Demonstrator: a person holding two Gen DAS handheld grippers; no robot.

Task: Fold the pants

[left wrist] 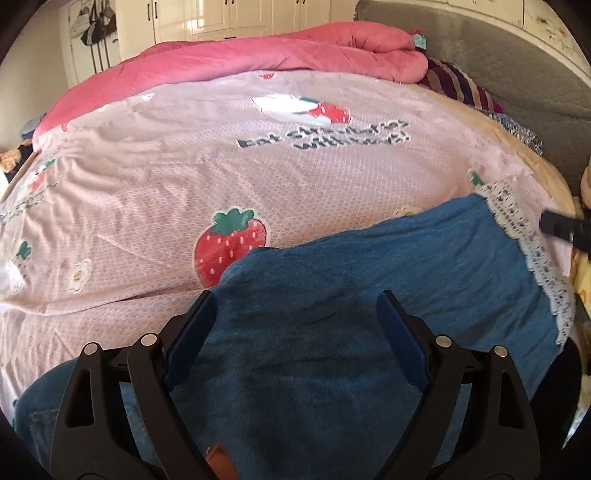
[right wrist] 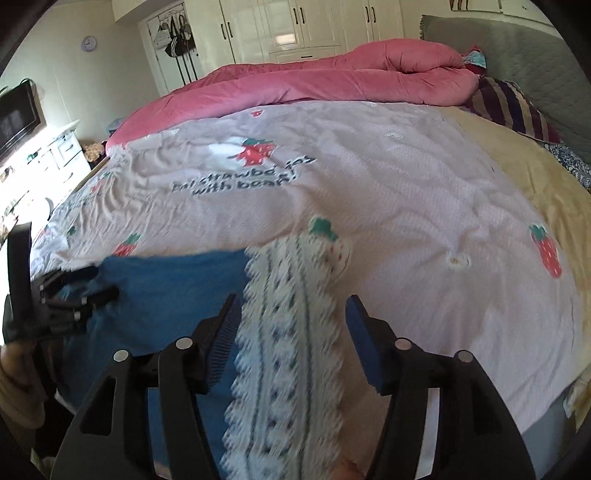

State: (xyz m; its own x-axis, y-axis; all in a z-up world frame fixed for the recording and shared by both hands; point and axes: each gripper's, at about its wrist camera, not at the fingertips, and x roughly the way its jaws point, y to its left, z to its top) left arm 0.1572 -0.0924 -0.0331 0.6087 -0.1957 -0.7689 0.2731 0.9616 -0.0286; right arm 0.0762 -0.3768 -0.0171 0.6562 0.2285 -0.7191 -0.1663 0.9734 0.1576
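- blue pants (left wrist: 332, 295) lie spread on the near edge of the bed, on a pink strawberry sheet (left wrist: 184, 177), their fleecy surface facing up.
- a white lace trim (left wrist: 532, 243) runs along the pants' right end; in the right wrist view the same trim (right wrist: 291, 332) fills the middle of the frame, blurred.
- the left gripper (left wrist: 295, 306) hangs just over the middle of the pants, jaws wide apart with blue fabric showing between them and nothing held; the right wrist view shows it (right wrist: 77, 291) at the pants' left part.
- the right gripper (right wrist: 293, 310) sits over the lace trim, jaws wide apart on either side of the trim; whether the pads touch the cloth cannot be told.
- its dark tip (left wrist: 565, 225) shows at the right edge of the left wrist view, just beyond the trim.
- a small brown tab (left wrist: 218, 461) sits on the pants at the bottom of the left view, between the gripper's arms.
- the sheet carries printed strawberries and dark lettering (right wrist: 240, 181) toward the middle of the bed.
- a rolled pink quilt (right wrist: 332, 81) lies along the far edge of the bed.
- a striped pillow (right wrist: 513, 107) rests at the far right corner against a grey headboard (right wrist: 517, 51).
- a yellow sheet (right wrist: 535, 184) shows at the bed's right edge.
- white wardrobes (right wrist: 303, 26) stand behind the bed; bags (right wrist: 177, 33) hang beside them, and a round clock (right wrist: 89, 43) is on the wall.
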